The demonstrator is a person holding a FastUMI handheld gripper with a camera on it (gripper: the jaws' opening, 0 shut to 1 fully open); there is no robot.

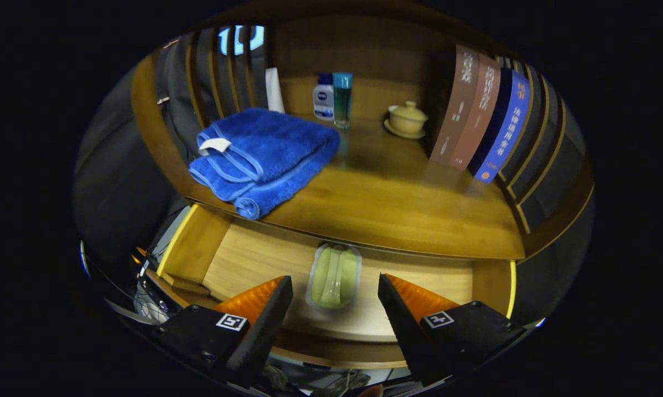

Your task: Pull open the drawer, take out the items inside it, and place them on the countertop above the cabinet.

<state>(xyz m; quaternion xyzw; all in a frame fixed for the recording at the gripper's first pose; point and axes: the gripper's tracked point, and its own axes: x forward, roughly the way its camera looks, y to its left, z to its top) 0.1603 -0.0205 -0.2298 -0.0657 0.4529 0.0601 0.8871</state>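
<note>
The wooden drawer point(254, 256) stands pulled open below the countertop point(397, 198). A pale green item in a clear wrapper point(334, 275) lies on the drawer floor, partly tucked under the countertop's front edge. My gripper point(335, 300) hovers above the drawer's front part, open, with the green packet lying in the gap between the fingers and a little below them. Neither finger touches it. A folded blue towel point(265, 157) rests on the countertop's left side, hanging slightly over the edge.
At the back of the countertop stand a white lotion bottle point(324, 98), a blue-capped glass bottle point(342, 100) and a lidded cream teacup on a saucer point(407, 119). Several books point(483, 118) lean at the right. Cables point(149, 303) lie below the drawer's left.
</note>
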